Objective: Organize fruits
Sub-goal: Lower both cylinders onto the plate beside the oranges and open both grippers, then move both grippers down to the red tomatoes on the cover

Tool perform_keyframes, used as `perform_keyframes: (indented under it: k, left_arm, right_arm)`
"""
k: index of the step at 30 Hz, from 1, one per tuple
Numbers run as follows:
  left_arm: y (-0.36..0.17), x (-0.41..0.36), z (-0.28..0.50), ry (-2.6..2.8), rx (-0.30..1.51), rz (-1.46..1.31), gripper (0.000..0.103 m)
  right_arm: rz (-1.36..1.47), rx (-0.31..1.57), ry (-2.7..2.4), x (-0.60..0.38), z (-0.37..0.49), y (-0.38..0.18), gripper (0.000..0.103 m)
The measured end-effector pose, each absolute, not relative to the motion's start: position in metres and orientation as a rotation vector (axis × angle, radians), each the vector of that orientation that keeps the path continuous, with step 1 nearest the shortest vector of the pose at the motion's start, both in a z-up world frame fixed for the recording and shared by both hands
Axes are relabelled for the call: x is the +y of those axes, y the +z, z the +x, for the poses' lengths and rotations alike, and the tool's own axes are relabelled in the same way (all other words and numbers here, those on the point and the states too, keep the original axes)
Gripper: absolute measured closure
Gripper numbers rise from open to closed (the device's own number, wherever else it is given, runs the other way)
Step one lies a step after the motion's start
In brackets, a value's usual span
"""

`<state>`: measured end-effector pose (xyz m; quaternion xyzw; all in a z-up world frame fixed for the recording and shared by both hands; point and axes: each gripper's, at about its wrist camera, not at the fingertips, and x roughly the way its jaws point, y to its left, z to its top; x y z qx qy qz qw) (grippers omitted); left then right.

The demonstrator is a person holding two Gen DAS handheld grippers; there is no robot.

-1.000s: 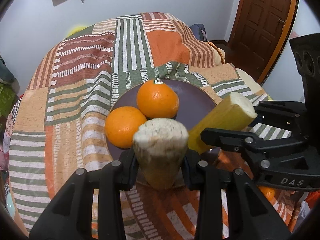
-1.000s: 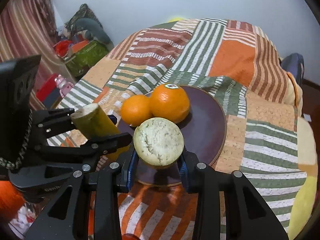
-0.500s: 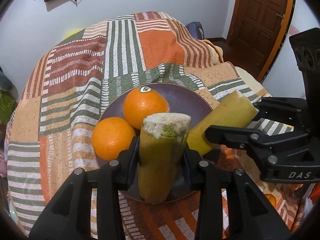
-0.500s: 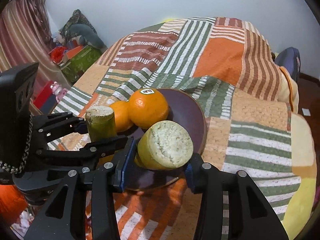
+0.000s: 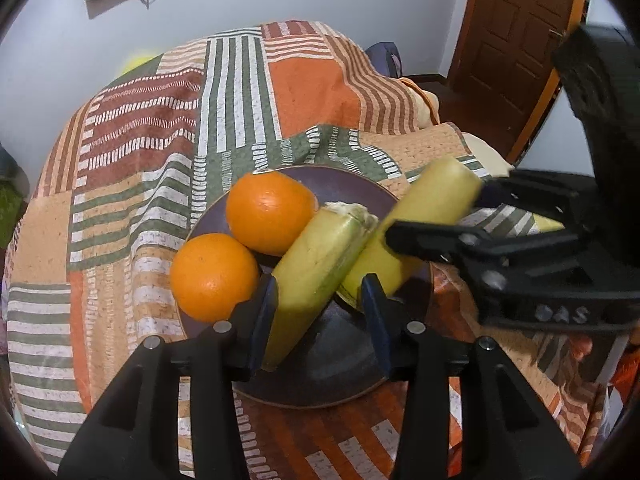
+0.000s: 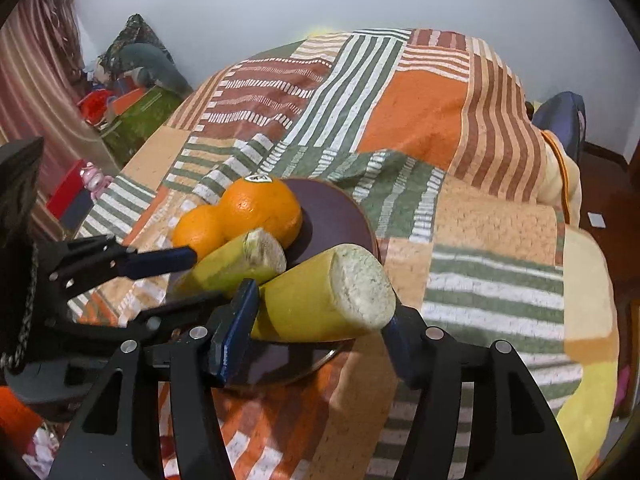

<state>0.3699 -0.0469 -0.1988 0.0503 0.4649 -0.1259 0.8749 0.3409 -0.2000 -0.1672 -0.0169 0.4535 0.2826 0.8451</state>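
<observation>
Two black handheld grippers with blue pads meet over a dark purple plate (image 5: 352, 188) that sits on a bed covered by a patchwork quilt (image 5: 240, 92) of orange, green, brown and white stripes. The left gripper (image 5: 320, 304) has its jaws parted wider than the yellow-green stalk piece (image 5: 320, 260) lying between them; only the left pad seems to touch it, so whether it is held at all cannot be told. That piece rests tilted on the plate, its cut end against the farther of two oranges (image 5: 270, 212). The nearer orange (image 5: 214, 276) lies on the plate's left edge, touching the first. The right gripper (image 6: 316, 320) is closed around a second, thicker stalk piece (image 6: 320, 296), its pale cut end facing the camera, held low over the plate's right side just beside the first piece. A wooden door (image 5: 516, 36) stands behind.
</observation>
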Motion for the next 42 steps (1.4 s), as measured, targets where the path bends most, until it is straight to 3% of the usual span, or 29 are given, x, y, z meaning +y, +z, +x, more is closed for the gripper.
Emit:
perform_keyframes:
  k: [15,20,31,42]
  left_arm:
    - [-0.189,-0.025,0.356,-0.223,0.936,0.086,0.06]
    - [-0.181,-0.016,0.349,-0.207,0.922,0.068,0.059]
    - [-0.147,0.0,0.311,-0.173,0.865,0.048,0.059]
    - [-0.114,0.01,0.24,-0.163,0.802,0.043,0.039]
  right_arm:
    - [-0.128,0.976,0.509,-0.188,0.36,-0.168,0.041]
    - [-0.228,0.887,0.477,-0.184,0.345,-0.152,0.023]
    - [-0.2,0.807,0.523,-0.188,0.295,-0.112,0.022]
    - [-0.159,0.772,0.555,-0.198,0.221,-0.096,0.022]
